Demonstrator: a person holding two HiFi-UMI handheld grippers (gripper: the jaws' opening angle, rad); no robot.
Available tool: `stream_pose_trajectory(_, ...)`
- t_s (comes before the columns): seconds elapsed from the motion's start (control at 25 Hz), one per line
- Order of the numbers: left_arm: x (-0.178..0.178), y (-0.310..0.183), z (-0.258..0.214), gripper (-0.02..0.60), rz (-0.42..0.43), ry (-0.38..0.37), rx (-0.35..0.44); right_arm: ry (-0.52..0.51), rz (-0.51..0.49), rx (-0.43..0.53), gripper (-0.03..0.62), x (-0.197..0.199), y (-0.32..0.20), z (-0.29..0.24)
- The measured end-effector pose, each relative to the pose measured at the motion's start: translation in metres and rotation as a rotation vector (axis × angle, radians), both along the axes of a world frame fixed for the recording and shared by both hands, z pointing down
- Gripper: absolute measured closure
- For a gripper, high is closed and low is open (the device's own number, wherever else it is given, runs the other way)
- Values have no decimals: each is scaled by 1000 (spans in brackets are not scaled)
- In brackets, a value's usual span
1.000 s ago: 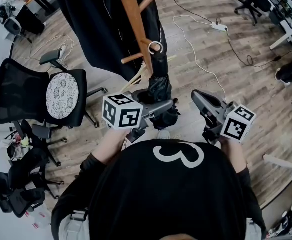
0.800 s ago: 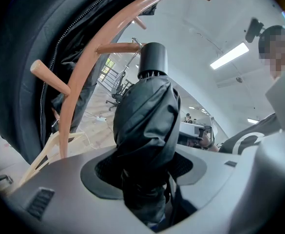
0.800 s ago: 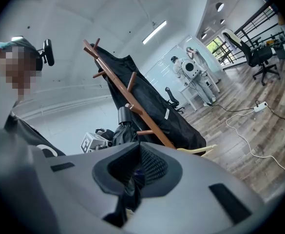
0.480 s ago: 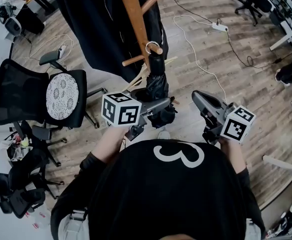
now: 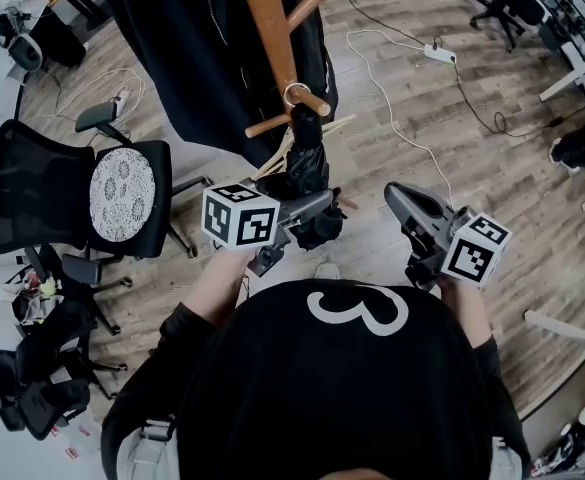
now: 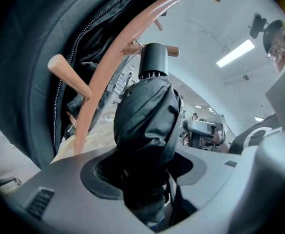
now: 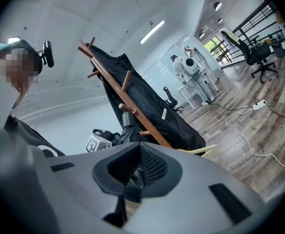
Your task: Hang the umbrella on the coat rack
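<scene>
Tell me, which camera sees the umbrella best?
The left gripper view: the folded black umbrella fills the middle, clamped in the left gripper. The head view shows it small from above; the right gripper view shows only a dark bit beside the coat rack.

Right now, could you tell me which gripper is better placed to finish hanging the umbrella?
Left. The left gripper grips the umbrella, whose top sits at a peg of the rack; the right gripper holds nothing, away from the rack.

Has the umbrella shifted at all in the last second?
Yes. Held by the left gripper, the umbrella moved toward the coat rack pole; its ring now sits further along the peg.
</scene>
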State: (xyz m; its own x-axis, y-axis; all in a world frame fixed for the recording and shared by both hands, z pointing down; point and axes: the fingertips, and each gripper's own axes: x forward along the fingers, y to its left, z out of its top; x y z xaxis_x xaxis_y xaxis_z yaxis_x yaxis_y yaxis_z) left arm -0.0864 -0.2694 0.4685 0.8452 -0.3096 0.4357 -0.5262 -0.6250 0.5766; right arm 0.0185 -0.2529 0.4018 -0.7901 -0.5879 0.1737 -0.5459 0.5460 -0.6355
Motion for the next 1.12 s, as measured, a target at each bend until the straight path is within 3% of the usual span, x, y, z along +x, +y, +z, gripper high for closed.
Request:
stream_pose_trajectory(0.32,-6,-10,18,314,-16,-30,-9,2,1,-14,568,-1,-1,4)
stream_pose_trajectory(0.64,-12,-24,29,314,-15,-90,62,-6,10,-19,568,5,2,1)
stream_pose_trajectory(1.12,-15,-51,41,314,-102,-54,166,-14,6,-42,568,9,8,7)
